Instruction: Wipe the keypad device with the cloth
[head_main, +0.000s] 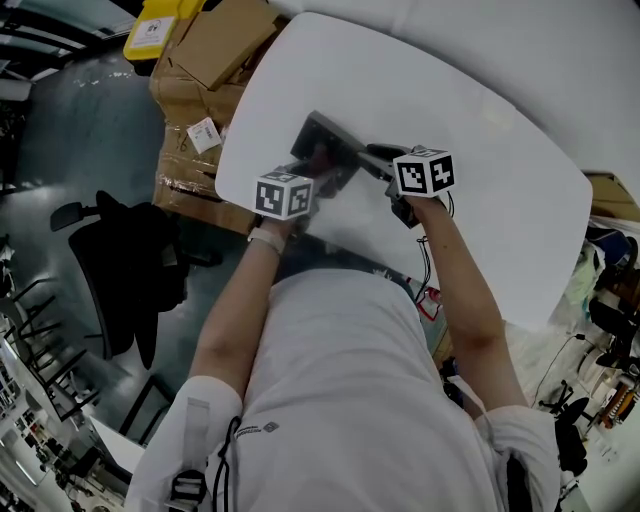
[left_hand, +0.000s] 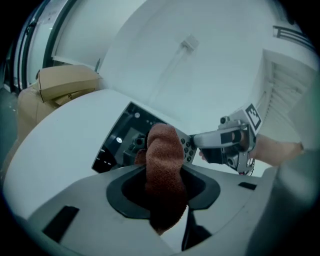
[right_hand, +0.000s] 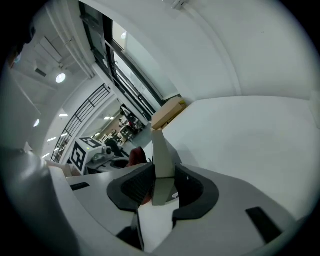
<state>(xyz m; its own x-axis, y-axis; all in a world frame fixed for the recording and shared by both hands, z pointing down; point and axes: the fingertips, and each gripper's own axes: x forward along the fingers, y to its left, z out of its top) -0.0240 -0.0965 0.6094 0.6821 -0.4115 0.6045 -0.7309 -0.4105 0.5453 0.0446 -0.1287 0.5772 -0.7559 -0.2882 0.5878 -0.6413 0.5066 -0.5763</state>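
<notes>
Head view: a person's white shirt (head_main: 340, 400) fills the foreground, both arms reaching out over the white table (head_main: 480, 130). The left gripper (head_main: 313, 172) and right gripper (head_main: 378, 156) meet at the dark device (head_main: 320, 135), which lies on the table near its left edge. Cardboard boxes (head_main: 205, 60) stand beyond that edge.

Left gripper view: the jaws are clenched on a reddish-brown cloth (left_hand: 162, 160), which stands up between them and covers part of the device's (left_hand: 122, 135) keys. The right gripper (left_hand: 200, 142) is at the device's right edge.

Right gripper view: the jaws grasp the device (right_hand: 162, 155) by its edge, the slab seen end-on between them. The cloth (right_hand: 135, 156) shows just left of it.
</notes>
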